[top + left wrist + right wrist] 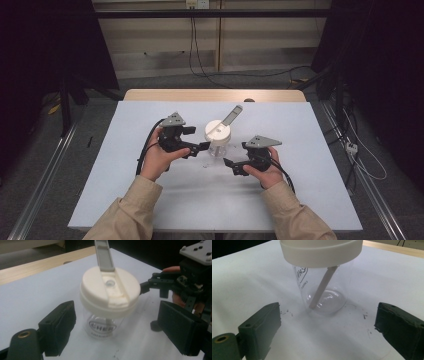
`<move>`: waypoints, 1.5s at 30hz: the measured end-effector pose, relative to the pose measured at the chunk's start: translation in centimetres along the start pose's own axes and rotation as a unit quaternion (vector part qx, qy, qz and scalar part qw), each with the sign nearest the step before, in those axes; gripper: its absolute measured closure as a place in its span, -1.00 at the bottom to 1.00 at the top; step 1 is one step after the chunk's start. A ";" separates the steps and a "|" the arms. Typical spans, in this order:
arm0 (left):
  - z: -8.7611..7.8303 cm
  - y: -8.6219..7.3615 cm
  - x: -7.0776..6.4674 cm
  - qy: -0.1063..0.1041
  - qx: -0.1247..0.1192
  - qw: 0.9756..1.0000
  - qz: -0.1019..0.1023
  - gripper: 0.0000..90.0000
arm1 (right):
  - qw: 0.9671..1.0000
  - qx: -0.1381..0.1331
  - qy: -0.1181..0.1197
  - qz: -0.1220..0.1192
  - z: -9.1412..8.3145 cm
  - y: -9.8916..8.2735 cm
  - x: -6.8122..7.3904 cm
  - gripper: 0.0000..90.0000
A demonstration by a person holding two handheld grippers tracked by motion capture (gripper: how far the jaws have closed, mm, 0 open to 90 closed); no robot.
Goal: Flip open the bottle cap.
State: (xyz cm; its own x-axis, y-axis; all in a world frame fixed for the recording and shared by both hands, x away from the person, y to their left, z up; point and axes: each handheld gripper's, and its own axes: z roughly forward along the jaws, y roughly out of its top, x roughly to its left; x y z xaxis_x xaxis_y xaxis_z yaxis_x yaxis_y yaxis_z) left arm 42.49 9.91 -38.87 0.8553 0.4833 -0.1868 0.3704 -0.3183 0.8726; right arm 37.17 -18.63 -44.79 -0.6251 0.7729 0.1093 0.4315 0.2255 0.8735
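A clear cup [218,145] is standing upright near the middle of the white table [125,190], capped by a cream lid [217,130] whose grey flap [232,114] is sticking up and leaning toward one o'clock. In the left gripper view the lid [110,291] is showing a small round hole under the raised flap [104,255], and dark print is running across the cup's wall [103,326]. In the right gripper view a pale straw [322,287] is slanting down from under the lid [322,252] to the bottom of the cup [324,297].

The left gripper [196,138] is sitting at nine o'clock of the cup, just beside it, held in the person's left hand [159,160]. Its jaws are standing wide apart with the cup ahead of them and not between the pads; neither pad is touching it. Its own camera is showing the gripper [113,332] with the cup beyond the tips.

The right gripper [231,166] is sitting at about five o'clock of the cup, close to it but apart, held in the right hand [267,172]. Its jaws are also standing wide, gripping nothing; in its own view the gripper [327,325] is pointing low at the base of the cup, with bare table between the pads. Small dark marks are dotting the table [249,285] around the base.
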 end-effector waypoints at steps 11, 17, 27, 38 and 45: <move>-2.7 -3.9 0.9 0.015 0.006 1.000 -0.006 -0.69 | 1.000 0.001 0.000 -0.004 -1.2 -0.5 0.0 -0.86; -4.2 -5.3 1.3 0.029 0.014 0.999 -0.006 -0.70 | 1.000 -0.002 0.000 -0.003 -1.9 -0.8 0.0 -0.86; -6.4 -7.4 1.8 0.045 0.023 0.999 -0.013 -0.70 | 1.000 -0.002 -0.006 -0.005 -3.1 -1.5 -0.3 -0.86; -8.5 -9.6 2.0 0.061 0.032 0.997 -0.019 -0.71 | 1.000 0.000 -0.008 -0.006 -3.9 -2.2 -0.4 -0.86; -9.3 -10.4 2.3 0.073 0.031 0.997 -0.021 -0.73 | 1.000 0.001 -0.009 -0.002 -4.5 -2.6 -0.6 -0.85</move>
State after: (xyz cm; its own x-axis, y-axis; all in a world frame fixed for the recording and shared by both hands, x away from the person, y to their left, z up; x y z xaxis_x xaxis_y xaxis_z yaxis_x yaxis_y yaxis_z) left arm 37.22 21.93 -44.11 0.7785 0.6090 -0.1516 0.4303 -0.3421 0.8354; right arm 33.51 -22.38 -44.97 -0.6151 0.7824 0.0979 0.4305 0.2292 0.8730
